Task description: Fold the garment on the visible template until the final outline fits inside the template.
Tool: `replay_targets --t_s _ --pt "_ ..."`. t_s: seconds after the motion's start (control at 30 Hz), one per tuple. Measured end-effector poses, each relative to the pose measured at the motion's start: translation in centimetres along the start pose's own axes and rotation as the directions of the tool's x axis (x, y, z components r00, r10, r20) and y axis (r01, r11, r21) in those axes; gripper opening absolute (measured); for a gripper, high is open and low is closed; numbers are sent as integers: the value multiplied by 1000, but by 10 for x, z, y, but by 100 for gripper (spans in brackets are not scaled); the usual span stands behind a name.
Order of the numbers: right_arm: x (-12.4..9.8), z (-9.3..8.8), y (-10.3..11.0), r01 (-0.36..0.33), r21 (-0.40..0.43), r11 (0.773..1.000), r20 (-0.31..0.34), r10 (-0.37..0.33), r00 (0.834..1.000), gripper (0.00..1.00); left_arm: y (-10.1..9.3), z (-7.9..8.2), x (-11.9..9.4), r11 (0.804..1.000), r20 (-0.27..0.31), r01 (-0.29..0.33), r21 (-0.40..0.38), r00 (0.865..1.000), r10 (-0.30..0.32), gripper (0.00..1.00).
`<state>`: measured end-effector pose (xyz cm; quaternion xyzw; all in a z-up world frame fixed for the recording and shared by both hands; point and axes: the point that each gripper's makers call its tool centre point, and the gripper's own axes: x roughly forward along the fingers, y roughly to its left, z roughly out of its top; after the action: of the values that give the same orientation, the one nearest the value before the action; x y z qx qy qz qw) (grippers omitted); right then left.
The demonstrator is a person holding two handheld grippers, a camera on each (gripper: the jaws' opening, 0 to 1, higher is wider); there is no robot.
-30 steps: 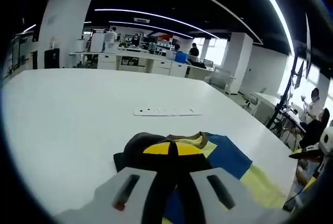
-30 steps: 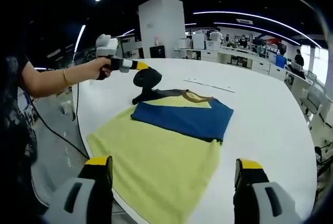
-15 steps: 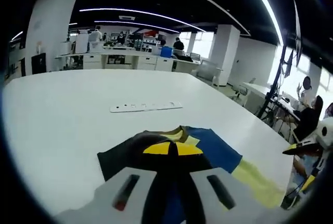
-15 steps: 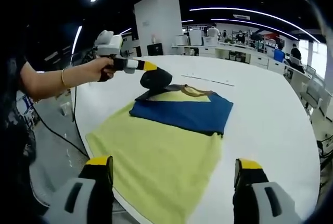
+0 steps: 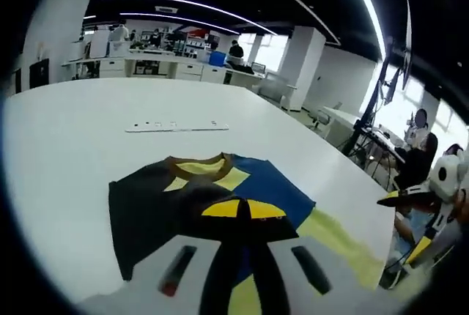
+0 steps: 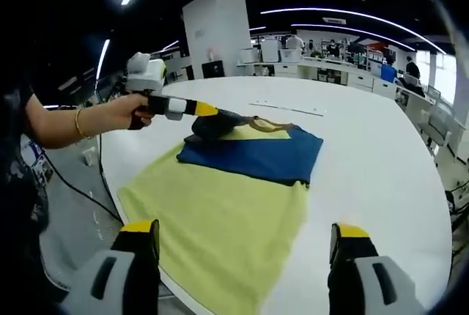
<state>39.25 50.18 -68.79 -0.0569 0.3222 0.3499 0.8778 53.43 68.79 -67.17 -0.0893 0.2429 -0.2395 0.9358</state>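
We see the garment [image 6: 227,198] lying flat on the white bench [image 6: 374,161], a shirt with a yellow lower body, a blue band across the chest and a dark sleeve at the shoulder. In the right gripper view, the left claw [image 6: 209,112] reaches in from the left, held by a person's hand [image 6: 128,110] with a bracelet at the wrist, and its yellow-tipped jaws are closed on a bunched fold of the dark sleeve [image 6: 220,121] beside the collar, lifting it off the cloth. In the left gripper view, the same claw [image 5: 239,209] shows its yellow tips pressed together over dark fabric, with the dark sleeve [image 5: 146,205] spread to the left and the brown collar [image 5: 194,161] beyond. The right claw [image 6: 245,238] stands wide, its two jaws well apart above the near yellow hem, gripping nothing. A flat white strip [image 5: 176,126] lies on the bench beyond the shirt. We cannot make out a template outline under the garment.
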Motion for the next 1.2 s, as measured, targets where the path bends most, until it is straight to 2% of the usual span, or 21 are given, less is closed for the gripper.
replay_targets --t_s 0.13,0.27,0.3,0.53,0.83,1.0,1.2 --pt "0 0 -1 2 6 1000 2 -2 1000 97 -11 -7 2 999 -21 27 26 999 -26 0" --pt "0 0 -3 6 9 1000 4 -6 1000 97 -18 -22 6 996 -69 43 80 997 -38 0" --pt "0 0 -4 8 10 1000 4 -8 1000 97 -18 -28 7 996 -93 45 82 995 -37 0" --pt "-1 0 -7 15 13 1000 4 -15 1000 97 -21 -62 17 998 -163 49 45 986 -41 0" --pt "-2 -1 -8 19 9 1000 0 -19 1000 97 -30 -78 19 994 -193 77 80 979 -61 0" --pt "-1 -2 -7 20 4 1000 -2 -20 1000 97 -34 -84 17 990 -202 90 107 977 -67 8" --pt "-3 0 -6 16 5 1000 4 -16 1000 98 -35 -78 6 987 -168 102 124 983 -80 16"
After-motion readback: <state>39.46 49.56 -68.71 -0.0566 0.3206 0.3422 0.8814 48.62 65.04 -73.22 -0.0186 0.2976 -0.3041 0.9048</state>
